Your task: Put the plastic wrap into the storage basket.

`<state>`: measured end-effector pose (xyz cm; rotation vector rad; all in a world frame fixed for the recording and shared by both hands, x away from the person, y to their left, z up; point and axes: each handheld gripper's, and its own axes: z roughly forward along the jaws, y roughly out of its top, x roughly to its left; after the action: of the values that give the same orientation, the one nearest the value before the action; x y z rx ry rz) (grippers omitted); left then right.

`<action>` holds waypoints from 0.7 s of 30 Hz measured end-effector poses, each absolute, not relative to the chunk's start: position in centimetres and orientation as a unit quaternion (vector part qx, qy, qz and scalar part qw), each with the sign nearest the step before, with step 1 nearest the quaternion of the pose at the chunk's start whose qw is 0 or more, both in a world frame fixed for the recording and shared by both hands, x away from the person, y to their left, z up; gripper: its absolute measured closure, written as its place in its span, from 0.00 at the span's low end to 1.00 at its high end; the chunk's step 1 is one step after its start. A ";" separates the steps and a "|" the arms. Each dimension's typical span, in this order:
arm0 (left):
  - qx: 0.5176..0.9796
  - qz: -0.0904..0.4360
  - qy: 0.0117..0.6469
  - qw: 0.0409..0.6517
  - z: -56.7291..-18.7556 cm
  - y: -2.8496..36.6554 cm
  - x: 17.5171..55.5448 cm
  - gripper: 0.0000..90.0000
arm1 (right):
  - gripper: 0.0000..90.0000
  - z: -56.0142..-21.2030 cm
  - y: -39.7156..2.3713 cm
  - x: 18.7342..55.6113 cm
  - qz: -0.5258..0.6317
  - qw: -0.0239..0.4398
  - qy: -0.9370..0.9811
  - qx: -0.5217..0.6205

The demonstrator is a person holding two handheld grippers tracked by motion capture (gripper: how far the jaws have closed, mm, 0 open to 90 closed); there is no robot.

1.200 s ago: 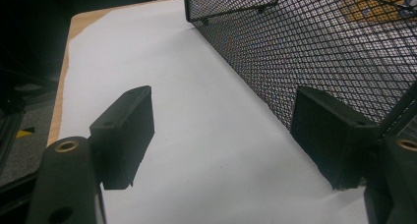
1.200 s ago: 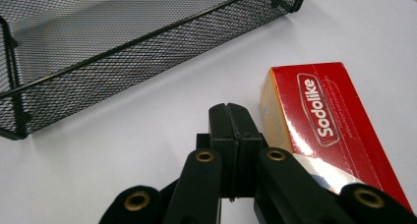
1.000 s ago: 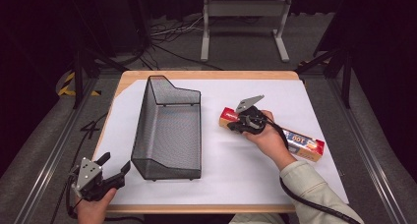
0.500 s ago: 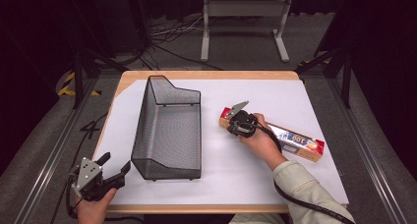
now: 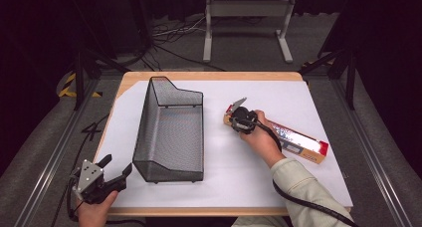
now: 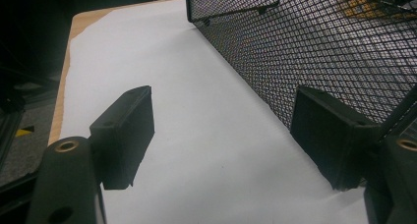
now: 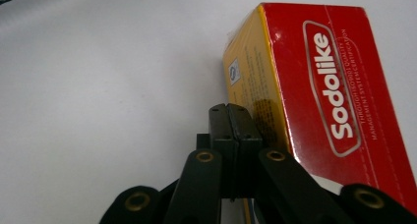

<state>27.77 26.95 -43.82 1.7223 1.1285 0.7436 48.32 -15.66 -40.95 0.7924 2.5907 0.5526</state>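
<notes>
High view looking down over the table (image 5: 318,95); gripper views riding low and close, sharing its basket (image 5: 171,132) and box (image 5: 298,142).

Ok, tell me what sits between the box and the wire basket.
Nothing visible does. In the high view the long box lies to the right of the wire basket with only bare white paper between them. The right gripper rests shut beside the box's near end, on the side facing the basket, holding nothing.
</notes>
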 end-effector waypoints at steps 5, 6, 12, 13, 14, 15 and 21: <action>0.699 0.301 0.459 0.459 -43.9 27.1 27.8 0.28 | 1.00 -40.7 -15.9 49.2 0.197 0.183 0.917 0.295; 0.698 0.301 0.459 0.460 -43.9 27.1 27.8 0.28 | 1.00 -40.7 -16.0 49.3 0.196 0.185 0.916 0.297; 0.699 0.300 0.457 0.461 -43.9 27.1 27.7 0.28 | 1.00 -40.4 -16.3 49.7 0.202 0.183 0.912 0.308; 0.700 0.300 0.457 0.460 -43.9 27.1 27.8 0.28 | 1.00 -40.3 -16.4 49.6 0.203 0.183 0.912 0.305; 0.700 0.300 0.457 0.460 -43.9 27.1 27.8 0.28 | 1.00 -40.2 -16.6 49.5 0.209 0.179 0.912 0.305; 0.700 0.299 0.458 0.459 -43.9 27.1 27.8 0.28 | 1.00 -39.9 -16.8 49.4 0.218 0.175 0.910 0.306; 0.702 0.299 0.457 0.457 -43.9 27.0 27.8 0.28 | 1.00 -38.1 -18.3 48.4 0.253 0.161 0.905 0.300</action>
<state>27.81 27.02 -43.86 1.7292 1.1257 0.7378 48.37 -18.25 -38.15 0.8569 2.5852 0.7233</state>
